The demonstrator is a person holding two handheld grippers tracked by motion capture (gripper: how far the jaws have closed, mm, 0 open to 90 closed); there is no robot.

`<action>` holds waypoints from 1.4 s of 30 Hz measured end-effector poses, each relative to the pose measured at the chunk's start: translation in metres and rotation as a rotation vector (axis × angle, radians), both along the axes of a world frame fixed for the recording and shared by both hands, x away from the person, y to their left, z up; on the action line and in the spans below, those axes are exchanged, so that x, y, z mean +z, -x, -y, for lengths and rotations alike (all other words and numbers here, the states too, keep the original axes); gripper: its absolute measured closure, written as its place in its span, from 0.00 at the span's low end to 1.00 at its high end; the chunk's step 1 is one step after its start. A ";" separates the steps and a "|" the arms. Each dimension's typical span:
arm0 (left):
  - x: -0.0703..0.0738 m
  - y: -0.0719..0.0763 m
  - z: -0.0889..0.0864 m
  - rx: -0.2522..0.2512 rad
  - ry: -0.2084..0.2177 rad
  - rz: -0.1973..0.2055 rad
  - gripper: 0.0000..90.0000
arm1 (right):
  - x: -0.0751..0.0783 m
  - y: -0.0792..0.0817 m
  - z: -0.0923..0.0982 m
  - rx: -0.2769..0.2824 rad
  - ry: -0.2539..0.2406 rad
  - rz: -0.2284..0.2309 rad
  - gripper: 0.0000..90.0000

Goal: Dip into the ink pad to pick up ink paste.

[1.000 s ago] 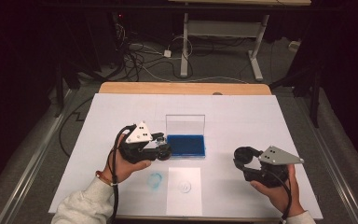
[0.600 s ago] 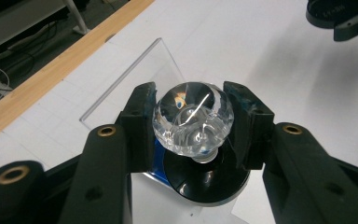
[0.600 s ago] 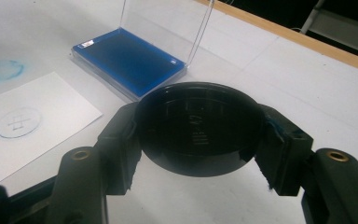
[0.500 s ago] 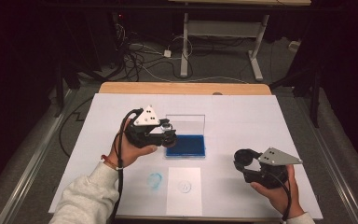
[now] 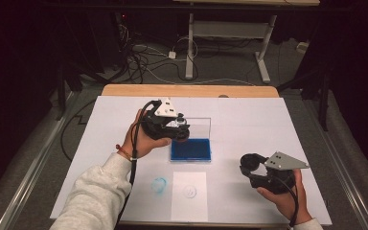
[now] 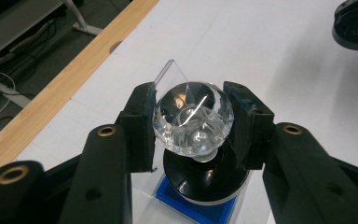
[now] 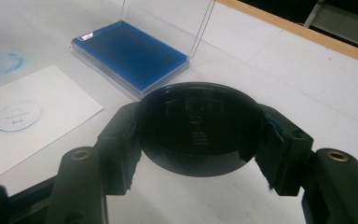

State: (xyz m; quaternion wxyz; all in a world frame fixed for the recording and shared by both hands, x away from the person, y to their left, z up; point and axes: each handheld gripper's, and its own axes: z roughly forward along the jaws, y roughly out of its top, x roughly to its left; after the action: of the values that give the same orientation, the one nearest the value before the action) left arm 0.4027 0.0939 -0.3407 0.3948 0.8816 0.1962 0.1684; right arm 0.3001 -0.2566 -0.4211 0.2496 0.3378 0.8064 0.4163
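My left gripper point(image 5: 181, 128) held the crystal-handled stamp point(image 6: 193, 119) upright, directly above the blue ink pad point(image 5: 190, 149); my right gripper point(image 5: 252, 165), well apart from it, clamped the black cap point(image 7: 199, 127).

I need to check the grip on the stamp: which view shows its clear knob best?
The left gripper view: the clear knob sits close up, clamped between the left gripper's jaws. The high view shows it small above the ink pad. The right gripper view gives nothing of it.
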 end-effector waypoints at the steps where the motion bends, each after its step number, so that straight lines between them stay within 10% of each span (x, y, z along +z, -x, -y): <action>1: -0.003 -0.001 0.001 0.002 -0.002 -0.002 0.61 | 0.000 0.000 0.000 -0.001 0.003 0.001 0.43; 17: -0.065 -0.014 0.003 0.041 -0.029 -0.094 0.61 | -0.005 0.000 -0.004 0.013 0.026 -0.012 0.43; 42: -0.093 -0.012 0.008 0.048 -0.003 -0.077 0.61 | -0.009 0.000 -0.010 0.052 0.065 -0.028 0.43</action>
State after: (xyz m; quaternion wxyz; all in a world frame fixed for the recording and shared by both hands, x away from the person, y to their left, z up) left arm 0.4150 0.0862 -0.4334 0.3814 0.8830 0.2323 0.1442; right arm 0.3001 -0.2463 -0.4297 0.2381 0.3141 0.8316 0.3913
